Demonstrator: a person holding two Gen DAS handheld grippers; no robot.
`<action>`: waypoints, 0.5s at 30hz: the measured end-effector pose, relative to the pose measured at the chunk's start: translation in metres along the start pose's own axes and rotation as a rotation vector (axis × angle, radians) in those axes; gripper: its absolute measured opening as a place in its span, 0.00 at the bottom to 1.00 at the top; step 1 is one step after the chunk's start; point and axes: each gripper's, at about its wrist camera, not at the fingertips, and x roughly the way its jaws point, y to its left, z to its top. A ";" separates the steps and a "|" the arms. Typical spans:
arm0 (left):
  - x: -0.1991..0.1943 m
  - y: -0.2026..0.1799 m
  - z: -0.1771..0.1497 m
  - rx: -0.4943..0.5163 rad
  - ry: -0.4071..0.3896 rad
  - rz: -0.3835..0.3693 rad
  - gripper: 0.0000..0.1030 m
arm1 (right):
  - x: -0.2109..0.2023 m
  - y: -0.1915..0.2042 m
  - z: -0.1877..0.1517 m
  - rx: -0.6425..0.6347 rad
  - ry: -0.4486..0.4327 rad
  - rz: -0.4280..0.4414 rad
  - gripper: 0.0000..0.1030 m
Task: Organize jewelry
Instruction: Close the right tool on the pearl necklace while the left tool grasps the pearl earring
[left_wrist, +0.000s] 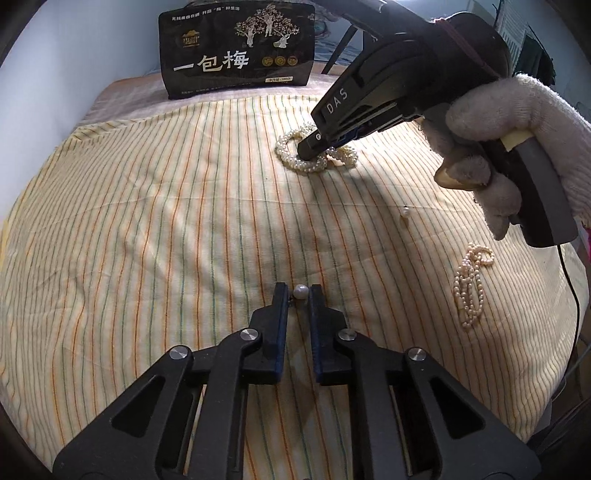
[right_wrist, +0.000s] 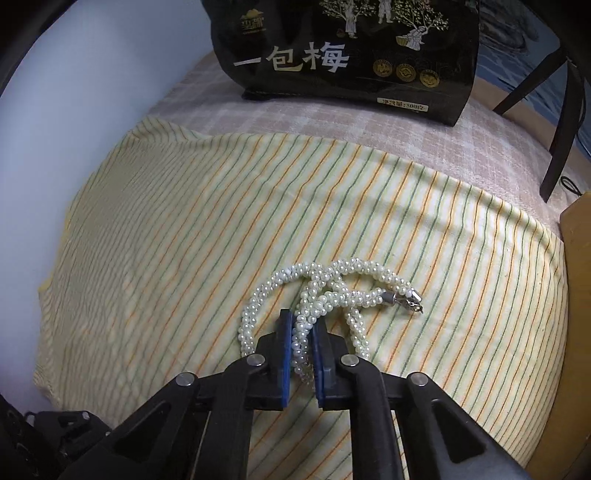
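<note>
My left gripper (left_wrist: 299, 291) is shut on a small white pearl earring (left_wrist: 300, 291), low over the striped cloth (left_wrist: 147, 221). My right gripper (right_wrist: 303, 325) is shut on a thick white twisted pearl bracelet (right_wrist: 332, 288) that lies coiled on the cloth; its metal clasp (right_wrist: 406, 301) rests to the right. In the left wrist view the right gripper (left_wrist: 314, 147) presses down on that bracelet (left_wrist: 295, 162) at the far middle. A thin pinkish pearl strand (left_wrist: 471, 284) lies at the right. A second single pearl earring (left_wrist: 405, 212) lies loose on the cloth.
A black snack bag with Chinese writing (left_wrist: 236, 48) stands at the back edge, also in the right wrist view (right_wrist: 351, 55). A gloved hand (left_wrist: 517, 147) holds the right gripper. Dark chair legs (right_wrist: 557, 129) and a wooden edge (right_wrist: 576, 295) are at the right.
</note>
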 end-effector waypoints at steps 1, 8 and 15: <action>0.000 -0.001 0.000 0.003 -0.002 0.005 0.08 | 0.000 0.001 0.000 -0.003 -0.003 0.000 0.07; -0.010 -0.001 -0.003 -0.018 -0.015 0.013 0.00 | -0.027 -0.013 -0.019 0.020 -0.041 0.051 0.06; -0.024 0.002 -0.006 -0.035 -0.031 0.011 0.00 | -0.059 -0.017 -0.027 0.030 -0.097 0.087 0.06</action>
